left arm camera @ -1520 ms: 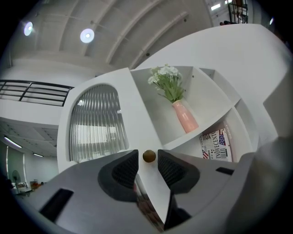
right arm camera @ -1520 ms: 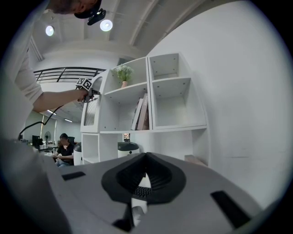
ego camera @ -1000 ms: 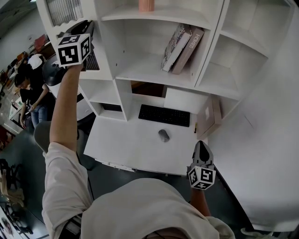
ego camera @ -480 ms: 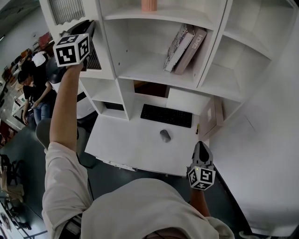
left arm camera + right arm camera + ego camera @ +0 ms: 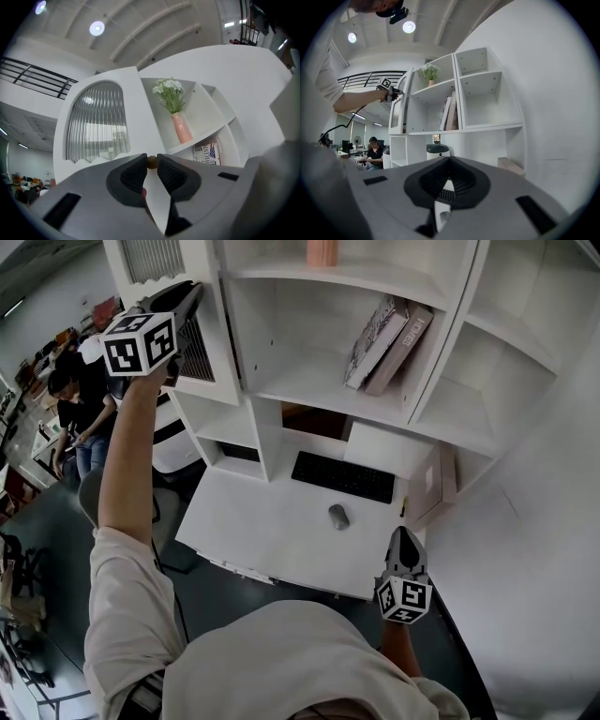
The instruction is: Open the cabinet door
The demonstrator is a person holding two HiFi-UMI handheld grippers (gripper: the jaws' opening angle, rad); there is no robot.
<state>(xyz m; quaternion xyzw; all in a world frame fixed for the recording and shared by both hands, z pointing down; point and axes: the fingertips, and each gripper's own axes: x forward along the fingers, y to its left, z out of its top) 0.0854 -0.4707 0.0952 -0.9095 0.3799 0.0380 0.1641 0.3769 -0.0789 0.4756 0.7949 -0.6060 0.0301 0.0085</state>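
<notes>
The cabinet door [image 5: 155, 259] is white with ribbed glass [image 5: 96, 122] and hangs at the upper left of the shelf unit. My left gripper [image 5: 190, 294] is raised to it at arm's length. Its jaws [image 5: 152, 159] are shut on the door's small brass knob [image 5: 152, 163], which shows between the black pads [image 5: 133, 174]. My right gripper [image 5: 405, 536] hangs low at the desk's front right corner, away from the cabinet. Its jaws [image 5: 449, 161] are shut with nothing held.
A white desk [image 5: 253, 531] below carries a black keyboard [image 5: 342, 476] and a grey mouse [image 5: 338, 516]. Books [image 5: 389, 334] lean on an open shelf, a pink vase [image 5: 182, 129] stands above. A cardboard box [image 5: 441, 479] sits at the right. People [image 5: 80, 409] stand far left.
The head view has drifted so the shelves sit further right. My left gripper stays clamped on the knob and has tilted slightly. The right gripper has not moved.
</notes>
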